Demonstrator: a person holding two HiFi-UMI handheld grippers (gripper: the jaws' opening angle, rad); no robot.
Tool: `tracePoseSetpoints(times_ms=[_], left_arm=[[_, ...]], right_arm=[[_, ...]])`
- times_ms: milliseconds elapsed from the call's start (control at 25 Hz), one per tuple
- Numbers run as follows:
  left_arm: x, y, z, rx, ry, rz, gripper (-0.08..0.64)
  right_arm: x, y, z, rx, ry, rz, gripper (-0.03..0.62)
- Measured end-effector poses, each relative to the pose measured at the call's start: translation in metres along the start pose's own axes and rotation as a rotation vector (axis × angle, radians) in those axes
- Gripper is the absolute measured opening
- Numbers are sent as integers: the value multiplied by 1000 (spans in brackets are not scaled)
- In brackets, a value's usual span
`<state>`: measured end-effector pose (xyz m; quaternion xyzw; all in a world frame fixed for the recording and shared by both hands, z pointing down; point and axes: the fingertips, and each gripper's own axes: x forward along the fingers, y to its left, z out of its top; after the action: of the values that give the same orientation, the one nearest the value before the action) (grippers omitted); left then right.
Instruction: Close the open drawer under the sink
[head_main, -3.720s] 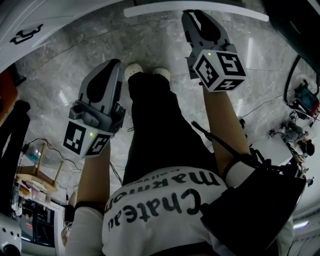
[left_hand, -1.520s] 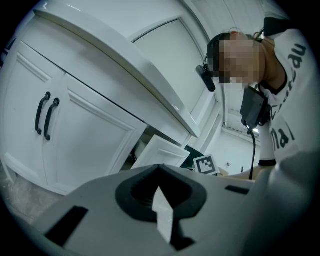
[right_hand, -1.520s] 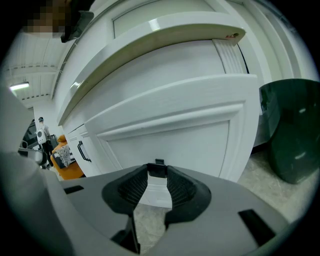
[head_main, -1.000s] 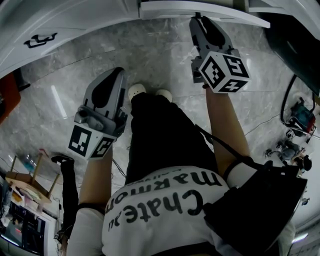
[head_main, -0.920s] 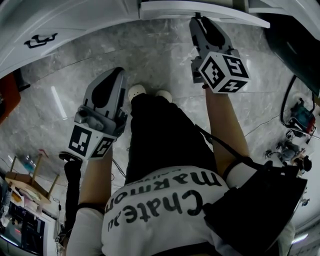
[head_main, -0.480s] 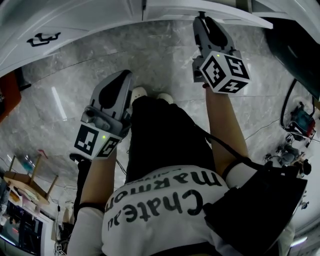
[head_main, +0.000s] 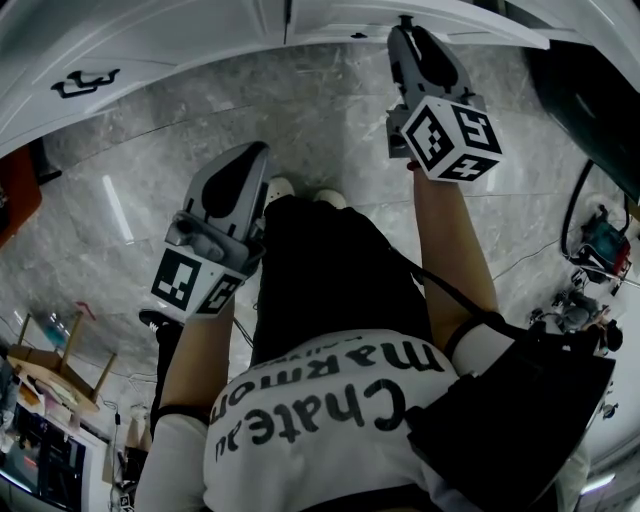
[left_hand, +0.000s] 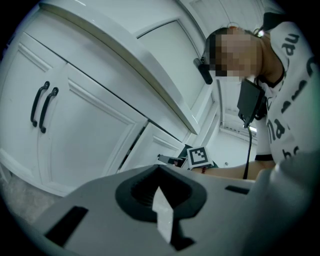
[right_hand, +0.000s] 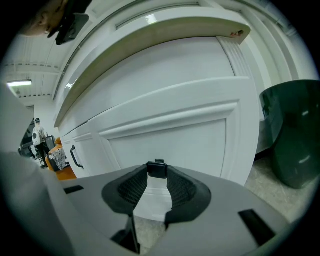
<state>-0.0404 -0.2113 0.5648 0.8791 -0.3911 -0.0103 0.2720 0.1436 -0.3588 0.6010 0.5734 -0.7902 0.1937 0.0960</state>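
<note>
In the head view the white drawer front (head_main: 330, 22) runs along the top edge and stands slightly proud of the cabinet beside it. My right gripper (head_main: 405, 22) points straight at it, tips at the panel. In the right gripper view the drawer front (right_hand: 165, 100) fills the picture behind the right gripper (right_hand: 157, 172); a gap shows between its jaws and nothing is held. My left gripper (head_main: 255, 150) hangs lower left over the floor, away from the drawer. In the left gripper view the left gripper (left_hand: 160, 192) shows only a thin sliver between its jaws, which are empty.
White cabinet doors with black handles (head_main: 85, 78) (left_hand: 42, 107) stand left of the drawer. A dark green bin (right_hand: 292, 135) (head_main: 590, 90) sits to its right. Cables and tools (head_main: 600, 220) lie on the marble floor (head_main: 320, 110). The person's shoes (head_main: 300, 190) stand below the drawer.
The drawer front has slid back toward the cabinet line, with my right gripper following it toward the top of the picture. My left gripper has drifted a little to the right.
</note>
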Motion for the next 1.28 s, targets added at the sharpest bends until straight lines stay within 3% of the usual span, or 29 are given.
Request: tracePoseSetpoints(times_ms=[1280], left_arm=[[-2,32,-5,9,0,16,9]], right_arm=[[25,-4,7,-45,-19,16,129]])
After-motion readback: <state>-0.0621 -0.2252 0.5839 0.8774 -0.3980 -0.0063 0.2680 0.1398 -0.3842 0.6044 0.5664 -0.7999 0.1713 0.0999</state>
